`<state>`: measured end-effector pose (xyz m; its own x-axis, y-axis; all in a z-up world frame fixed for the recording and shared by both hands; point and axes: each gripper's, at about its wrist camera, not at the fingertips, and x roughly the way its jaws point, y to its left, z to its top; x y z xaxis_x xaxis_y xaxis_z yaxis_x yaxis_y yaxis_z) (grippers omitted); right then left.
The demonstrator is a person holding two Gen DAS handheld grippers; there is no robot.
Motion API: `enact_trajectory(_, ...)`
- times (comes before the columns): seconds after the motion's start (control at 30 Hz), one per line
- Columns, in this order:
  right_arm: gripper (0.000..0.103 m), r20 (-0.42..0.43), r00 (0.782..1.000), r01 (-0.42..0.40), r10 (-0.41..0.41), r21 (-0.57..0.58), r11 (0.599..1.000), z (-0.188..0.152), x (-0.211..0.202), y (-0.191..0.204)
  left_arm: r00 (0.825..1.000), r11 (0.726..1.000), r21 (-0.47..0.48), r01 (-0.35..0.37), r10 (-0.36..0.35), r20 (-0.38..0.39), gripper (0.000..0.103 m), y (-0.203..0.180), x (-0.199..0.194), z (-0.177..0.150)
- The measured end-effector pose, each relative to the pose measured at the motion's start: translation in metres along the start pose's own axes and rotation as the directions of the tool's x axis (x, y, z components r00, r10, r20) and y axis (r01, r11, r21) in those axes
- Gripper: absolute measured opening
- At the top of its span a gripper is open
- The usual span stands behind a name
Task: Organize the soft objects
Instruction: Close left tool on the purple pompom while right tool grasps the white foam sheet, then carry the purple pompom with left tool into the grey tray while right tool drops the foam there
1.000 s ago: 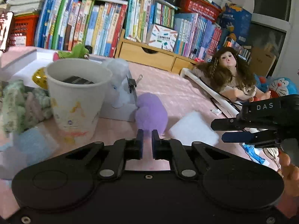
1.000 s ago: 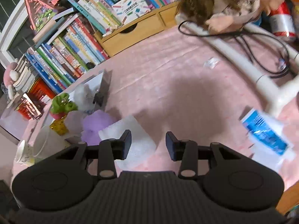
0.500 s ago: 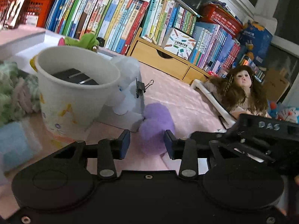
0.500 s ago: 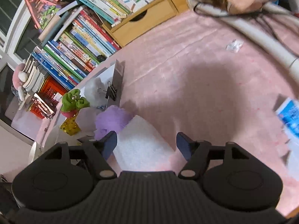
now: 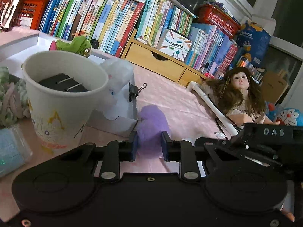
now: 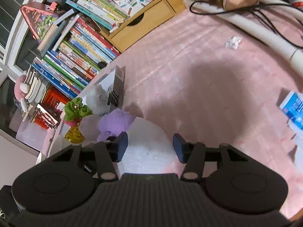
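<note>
Right now we have the left hand-held gripper (image 5: 148,145) clenched on the purple pompom (image 5: 152,124): both blue pads press into its near end, and the fluff bulges out past the fingertips. It sits low over the pink worktop (image 5: 176,102).

We see the right hand-held gripper (image 6: 150,147) with its jaws closing, pads apart; the white foam sheet (image 6: 149,141) lies flat on the worktop between and under them, and no pad presses on it. From the right wrist view the pompom touches the sheet's far-left corner.

Just left of the left gripper stands a white paper cup (image 5: 62,102) with coloured doodles, upright, with black binder clips inside. Left of the cup are a pale green-and-pink knitted bundle (image 5: 9,102) and a light blue sponge-like pad (image 5: 11,149), partly cut off by the frame edge.

Behind the cup and pompom is a white box (image 5: 121,111) with a black binder clip (image 5: 135,92) on its rim and a crumpled clear plastic bag (image 5: 117,75) in it. Further back, a green fabric scrunchie (image 5: 75,44).

At the far right, a long-haired doll (image 5: 240,96) leans by a white tube (image 5: 210,102). A row of books (image 5: 106,19) and a wooden drawer unit (image 5: 157,60) line the back edge.
</note>
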<state>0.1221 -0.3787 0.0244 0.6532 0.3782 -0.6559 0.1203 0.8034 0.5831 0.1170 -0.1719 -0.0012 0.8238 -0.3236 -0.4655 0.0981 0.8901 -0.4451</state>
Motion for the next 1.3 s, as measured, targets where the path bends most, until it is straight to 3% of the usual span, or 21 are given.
enact_trajectory(0.37,0.055,0.093,0.995,0.028,-0.024,-0.044,0.999,0.012,-0.026,0.016,0.998,0.996,0.075,0.054,-0.057,0.039,0.023,-0.015,-0.036,0.023)
enact_trajectory(0.6,0.055,0.150,0.989,0.002,0.014,-0.109,0.994,0.031,-0.035,0.052,0.990,0.988,0.155,0.016,-0.038,0.138,0.023,-0.015,-0.077,0.074)
enact_trajectory(0.8,0.055,0.155,0.986,-0.030,0.060,-0.190,0.981,0.046,-0.021,0.099,0.988,0.984,0.179,-0.027,0.000,0.152,0.023,0.008,-0.097,0.127)
enact_trajectory(1.07,0.055,0.178,0.981,-0.024,0.080,-0.292,0.956,0.061,0.012,0.169,0.992,0.978,0.188,-0.092,0.073,0.107,0.023,0.064,-0.098,0.198)
enact_trajectory(1.2,0.055,0.147,0.987,-0.018,0.060,-0.274,0.962,0.073,0.042,0.186,0.994,0.979,0.173,-0.111,0.110,0.015,0.023,0.095,-0.073,0.228)
enact_trajectory(1.3,0.055,0.176,0.983,0.006,0.048,-0.295,0.955,0.076,0.064,0.198,0.986,0.979,0.147,-0.142,0.154,-0.069,0.023,0.118,-0.049,0.243)
